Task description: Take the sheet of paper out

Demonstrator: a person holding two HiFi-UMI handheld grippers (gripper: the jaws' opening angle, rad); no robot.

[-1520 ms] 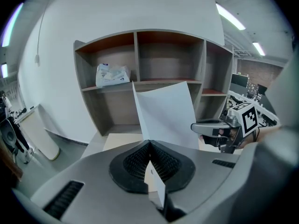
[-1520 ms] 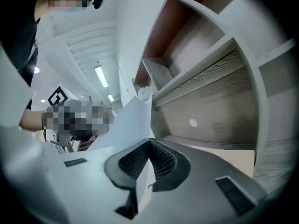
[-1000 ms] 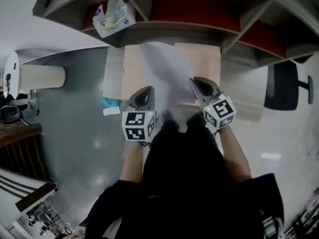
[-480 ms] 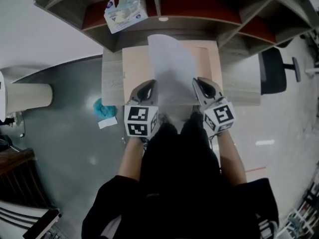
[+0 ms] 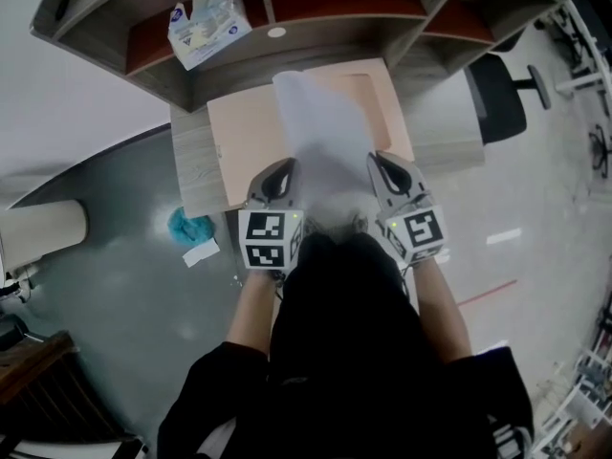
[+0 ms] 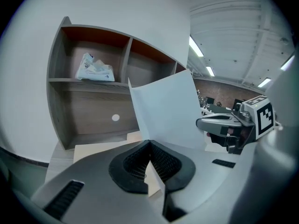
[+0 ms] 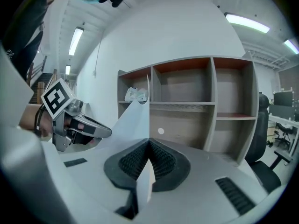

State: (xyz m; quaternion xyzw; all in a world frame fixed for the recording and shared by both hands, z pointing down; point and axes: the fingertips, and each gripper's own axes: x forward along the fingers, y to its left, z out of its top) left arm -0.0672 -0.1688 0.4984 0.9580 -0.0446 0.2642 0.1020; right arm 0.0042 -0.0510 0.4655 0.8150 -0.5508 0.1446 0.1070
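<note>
A white sheet of paper point(image 5: 323, 132) hangs lifted above the pale desk mat point(image 5: 244, 142), held by both grippers at its near edge. My left gripper point(image 5: 284, 172) is shut on the paper's left corner, and my right gripper point(image 5: 375, 163) is shut on its right corner. In the left gripper view the paper point(image 6: 166, 108) rises out of the closed jaws of the left gripper point(image 6: 149, 144), with the other gripper's body point(image 6: 233, 125) to the right. The right gripper view has the paper point(image 7: 133, 122) running edge-on from the right gripper point(image 7: 149, 143).
A wooden shelf unit point(image 5: 325, 17) with red-backed compartments stands behind the desk point(image 5: 196, 165); a tissue pack point(image 5: 204, 22) lies in its left compartment. A black office chair point(image 5: 497, 94) is at the right. A teal cloth point(image 5: 189, 226) lies on the floor at left.
Both grippers have drawn the sheet back toward me and raised it off the desk mat. The view has swung, so shelf and desk sit more to the left.
</note>
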